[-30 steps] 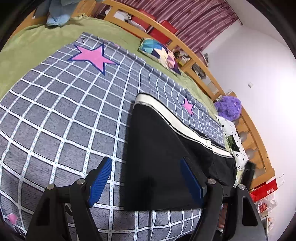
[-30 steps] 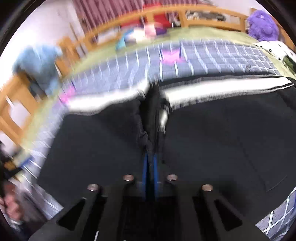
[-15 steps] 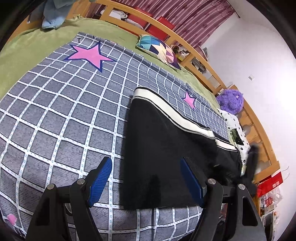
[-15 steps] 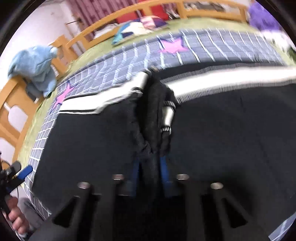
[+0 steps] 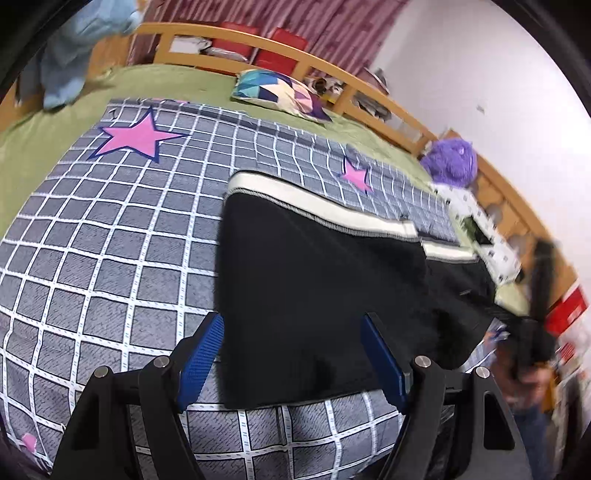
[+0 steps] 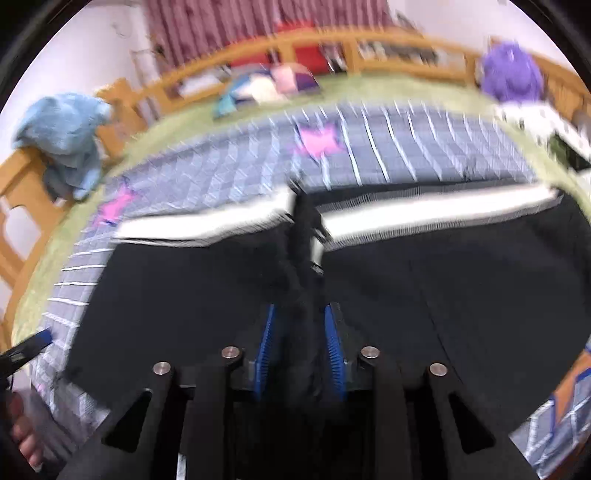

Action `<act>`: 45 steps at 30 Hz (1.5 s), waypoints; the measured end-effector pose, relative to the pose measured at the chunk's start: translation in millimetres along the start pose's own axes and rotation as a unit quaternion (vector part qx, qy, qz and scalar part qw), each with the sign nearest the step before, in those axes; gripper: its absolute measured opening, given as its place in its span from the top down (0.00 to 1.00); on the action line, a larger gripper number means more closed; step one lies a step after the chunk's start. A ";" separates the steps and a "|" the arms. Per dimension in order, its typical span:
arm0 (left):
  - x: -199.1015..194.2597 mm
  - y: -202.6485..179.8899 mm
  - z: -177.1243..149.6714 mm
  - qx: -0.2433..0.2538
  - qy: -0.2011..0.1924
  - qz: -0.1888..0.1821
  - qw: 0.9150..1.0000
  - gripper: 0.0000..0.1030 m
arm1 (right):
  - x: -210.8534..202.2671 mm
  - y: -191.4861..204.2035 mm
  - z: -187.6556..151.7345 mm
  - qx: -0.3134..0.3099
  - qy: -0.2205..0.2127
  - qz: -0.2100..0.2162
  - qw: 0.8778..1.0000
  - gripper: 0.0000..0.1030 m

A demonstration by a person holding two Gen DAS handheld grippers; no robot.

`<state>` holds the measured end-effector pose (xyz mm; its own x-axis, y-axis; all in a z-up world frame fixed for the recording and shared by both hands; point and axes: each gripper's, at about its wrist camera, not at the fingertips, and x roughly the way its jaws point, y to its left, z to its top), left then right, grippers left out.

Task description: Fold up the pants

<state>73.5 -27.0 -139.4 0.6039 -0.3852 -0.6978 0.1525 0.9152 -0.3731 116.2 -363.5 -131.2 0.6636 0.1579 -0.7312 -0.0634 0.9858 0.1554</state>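
Black pants [image 5: 317, 291] with a white side stripe [image 5: 314, 205] lie folded on the grey checked blanket [image 5: 110, 229]. My left gripper [image 5: 291, 354] is open and empty, hovering over the pants' near corner. In the right wrist view the pants [image 6: 443, 295] fill the lower frame, with a bunched ridge of black cloth [image 6: 301, 258] running up the middle. My right gripper [image 6: 300, 332] has its jaws parted, with that ridge lying loosely between the blue pads [image 6: 266, 343]. The right view is motion-blurred.
The blanket with pink stars [image 5: 129, 138] covers a green sheet on a wooden-railed bed [image 5: 221, 35]. A patchwork pillow [image 5: 277, 92], a purple plush toy [image 5: 450, 162] and a blue garment [image 5: 70, 55] lie at the far edges. The person stands at right [image 5: 532, 369].
My right gripper has opened: the pads were shut on the cloth ridge and now stand apart. The left gripper has stayed open while its view swung a little to the left.
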 end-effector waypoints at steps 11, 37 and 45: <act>21.2 -11.5 -17.4 0.037 0.047 0.066 0.996 0.26 | 2.1 38.8 -55.5 -0.101 0.080 -0.006 0.992 0.71; 79.2 16.9 57.8 -0.013 0.034 0.082 0.996 0.26 | 41.2 -26.3 54.3 -0.099 0.030 0.020 0.994 0.51; 58.8 17.9 55.6 -0.029 -0.012 0.110 0.993 0.30 | -57.3 -190.6 6.0 0.069 -0.010 -0.122 0.990 0.46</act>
<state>155.2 -26.6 -153.1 0.6369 -0.1733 -0.7512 -0.0302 0.9680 -0.2490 94.8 -560.8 -114.9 0.6618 -0.0862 -0.7447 0.2021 0.9771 0.0665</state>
